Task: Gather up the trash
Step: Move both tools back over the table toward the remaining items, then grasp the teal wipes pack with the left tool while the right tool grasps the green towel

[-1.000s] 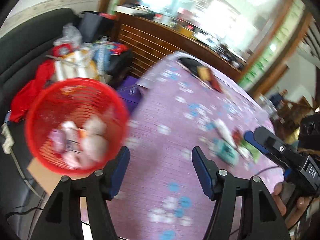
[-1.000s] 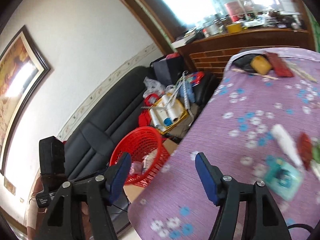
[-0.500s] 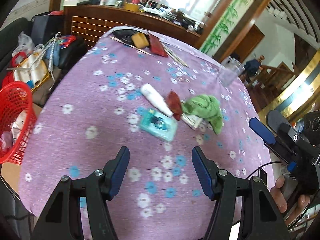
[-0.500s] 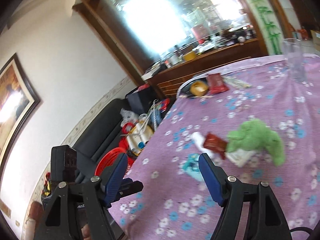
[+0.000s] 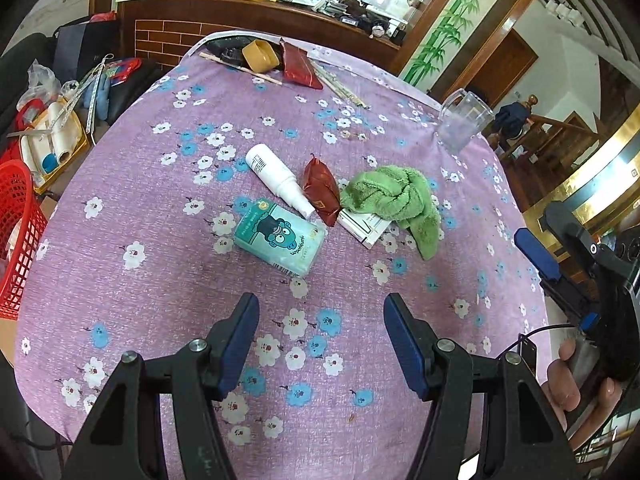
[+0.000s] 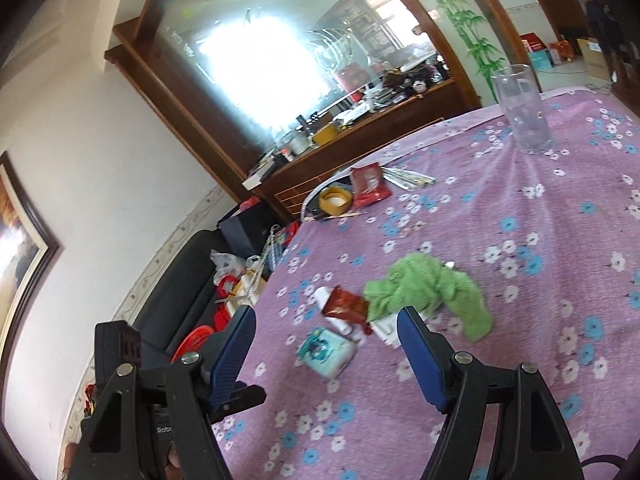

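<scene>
Both cams swung off the red basket [image 5: 16, 232] onto the bench [image 5: 160, 280] since 1 s ago. Left tongs [image 5: 320, 336] wide, holding nothing; right tongs [image 6: 326, 344] wide too, empty. Trash sits mid-bench: teal tissue pack [image 5: 279, 240], white bottle [image 5: 276, 178], red wrapper [image 5: 321, 190] touching green cloth [image 5: 394, 200]. Prob lining up w/ the pack, nearest piece.
</scene>
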### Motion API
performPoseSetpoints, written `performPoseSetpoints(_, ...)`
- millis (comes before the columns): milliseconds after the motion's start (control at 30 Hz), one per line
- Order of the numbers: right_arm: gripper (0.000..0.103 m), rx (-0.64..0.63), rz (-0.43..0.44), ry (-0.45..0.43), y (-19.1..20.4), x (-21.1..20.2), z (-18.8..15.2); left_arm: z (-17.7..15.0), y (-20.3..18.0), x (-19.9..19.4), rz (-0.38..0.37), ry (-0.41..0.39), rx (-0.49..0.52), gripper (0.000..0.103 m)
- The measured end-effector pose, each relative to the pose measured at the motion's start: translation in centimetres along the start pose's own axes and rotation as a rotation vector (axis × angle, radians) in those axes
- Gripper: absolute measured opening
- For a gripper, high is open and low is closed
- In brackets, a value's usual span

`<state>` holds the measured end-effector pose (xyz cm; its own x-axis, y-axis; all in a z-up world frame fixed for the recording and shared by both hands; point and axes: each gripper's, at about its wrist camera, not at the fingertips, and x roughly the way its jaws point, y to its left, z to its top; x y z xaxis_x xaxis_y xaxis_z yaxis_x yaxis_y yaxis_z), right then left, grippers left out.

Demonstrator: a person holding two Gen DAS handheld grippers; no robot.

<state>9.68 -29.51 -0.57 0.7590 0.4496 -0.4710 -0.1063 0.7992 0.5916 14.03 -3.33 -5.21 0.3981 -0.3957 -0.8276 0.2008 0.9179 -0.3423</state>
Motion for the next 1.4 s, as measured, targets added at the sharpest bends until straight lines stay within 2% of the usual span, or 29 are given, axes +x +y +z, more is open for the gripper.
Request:
performPoseSetpoints(267, 0.077, -0.007, -0.055, 0.018, -1.5, 1.6, 1.8, 1.1, 0.5, 1.3, 0.013, 0.02, -0.038, 0.065)
performPoseSetpoints(533, 0.077, -0.016, -0.096, 0.059, -2.4, 4.6, 4.6, 3.5, 2.0, 4.7, 0.024, 0.029, -0.153, 0.065)
performPoseSetpoints(600, 0.077, -0.011, -0.105, 0.082, -3.2, 6.0, 5.3, 3.7, 2.2, 5.8, 0.047, 0.033, -0.192, 0.065)
performPoseSetpoints(767, 0.077, 0.021, -0.162, 0.078, -5.8, 8.4, 5.3, 3.9, 2.4, 8.0, 0.134, -0.024, -0.282, 0.065)
performPoseSetpoints(833, 0.077, 0.026, -0.191, 0.09, -6.9, 9.2, 5.0, 3.9, 2.3, 9.1, 0.188, -0.024, -0.308, 0.065)
performPoseSetpoints(933, 0.077, 0.027, -0.22, 0.106, -7.9, 9.9, 4.8, 4.1, 2.1, 10.6, 0.208, -0.011, -0.337, 0.065)
performPoseSetpoints(1000, 0.077, 0.04, -0.211, 0.12, -8.5, 10.4, 4.7, 4.3, 1.5, 11.1, 0.242, -0.032, -0.329, 0.066)
performPoseSetpoints(1133, 0.077, 0.066, -0.22, 0.141, -9.6, 11.1, 4.3, 4.9, 0.6, 12.1, 0.291, -0.057, -0.308, 0.078)
performPoseSetpoints(1267, 0.077, 0.065, -0.226, 0.154, -9.9, 11.6, 4.0, 5.0, -0.6, 12.9, 0.36, -0.038, -0.185, 0.078)
performPoseSetpoints(1300, 0.077, 0.061, -0.226, 0.155, -9.8, 11.6, 4.0, 4.7, -0.7, 12.9, 0.363, -0.041, -0.148, 0.076)
performPoseSetpoints(1333, 0.077, 0.057, -0.226, 0.155, -9.8, 11.7, 4.0, 4.4, -0.6, 12.7, 0.371, -0.044, -0.121, 0.069)
performPoseSetpoints(1400, 0.077, 0.062, -0.225, 0.153, -10.0, 11.6, 4.0, 3.8, -0.5, 12.3, 0.373, -0.049, -0.066, 0.062)
